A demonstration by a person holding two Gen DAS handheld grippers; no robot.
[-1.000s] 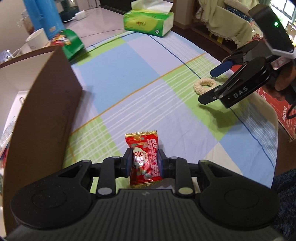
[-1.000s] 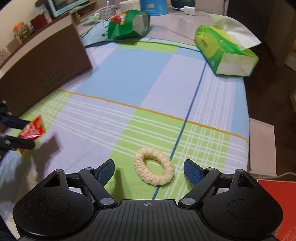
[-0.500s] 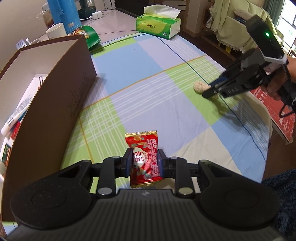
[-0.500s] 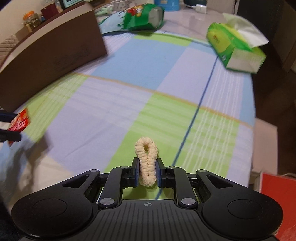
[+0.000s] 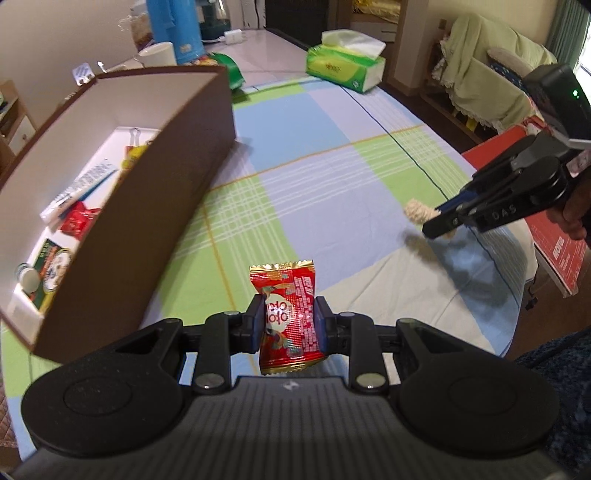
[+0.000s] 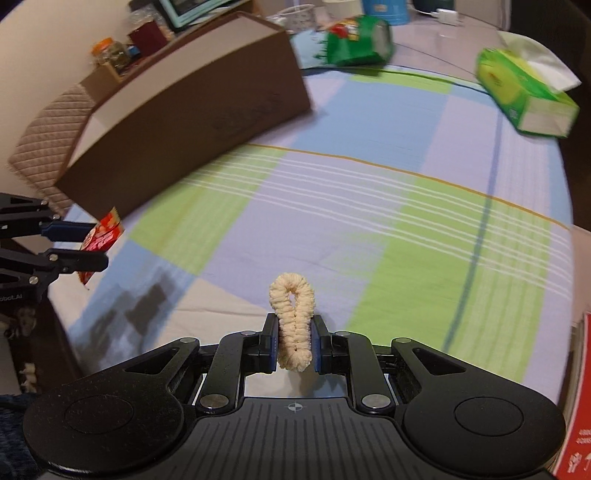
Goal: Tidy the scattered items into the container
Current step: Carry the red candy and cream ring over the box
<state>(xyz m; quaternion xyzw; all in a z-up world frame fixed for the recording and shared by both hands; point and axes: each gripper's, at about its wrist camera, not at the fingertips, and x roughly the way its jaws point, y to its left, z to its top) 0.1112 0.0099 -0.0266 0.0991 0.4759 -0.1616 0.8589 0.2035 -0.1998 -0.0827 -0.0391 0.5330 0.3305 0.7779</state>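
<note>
My left gripper [image 5: 289,322] is shut on a red snack packet [image 5: 289,314], held above the checked tablecloth beside the brown box [image 5: 155,206]. The box stands to its left, white inside, holding a tube, a red wrapper and other small items. My right gripper [image 6: 294,341] is shut on a cream hair tie [image 6: 293,321], squeezed into a narrow loop and lifted off the cloth. In the left wrist view the right gripper [image 5: 441,221] shows at the right with the hair tie [image 5: 415,211] poking out. The right wrist view shows the left gripper [image 6: 86,245] and packet [image 6: 101,236] at the left.
A green tissue box [image 5: 343,68] and a green snack bag [image 6: 356,42] lie at the far end of the table. A blue flask [image 5: 173,29] and a white cup [image 5: 157,55] stand behind the brown box. A red board [image 5: 554,236] lies off the table's right edge.
The right gripper shut on the hair tie and lifted it off the cloth. Both grippers rose and moved toward the brown box; the left still holds the packet.
</note>
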